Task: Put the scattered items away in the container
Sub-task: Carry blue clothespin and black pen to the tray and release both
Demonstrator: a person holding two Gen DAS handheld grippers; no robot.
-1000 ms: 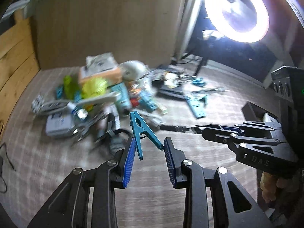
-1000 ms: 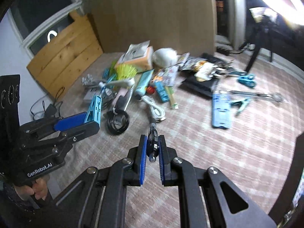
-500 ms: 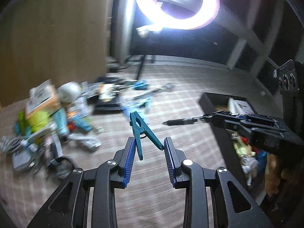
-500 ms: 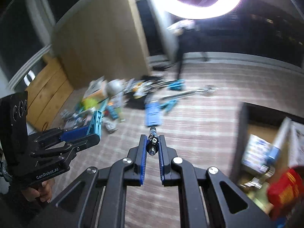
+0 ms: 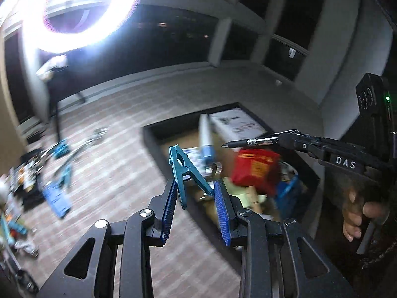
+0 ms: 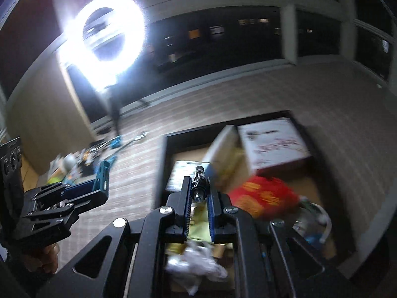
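Observation:
My left gripper [image 5: 196, 191] is shut on a teal clothespin [image 5: 184, 171]; its spread legs sit between the blue pads, over the near-left rim of the black container [image 5: 148, 136]. From the right, my right gripper [image 5: 285, 139] holds a black pen [image 5: 250, 142] level above the container. In the right wrist view the right gripper [image 6: 199, 193] is shut on that pen [image 6: 200, 180], directly over the container [image 6: 162, 164]. The left gripper [image 6: 99, 188] with the clothespin [image 6: 103, 171] is beside it on the left.
The container holds a red packet [image 5: 255, 171], a white box [image 5: 235, 124], a tube and other small things. Scattered items, including a blue flat piece [image 5: 55, 196], lie on the striped carpet at left. A bright ring light [image 5: 74, 12] stands on a tripod behind.
Both grippers have swung right, away from the pile of scattered items, and now hang over the black container. The clothespin and the pen stayed gripped throughout.

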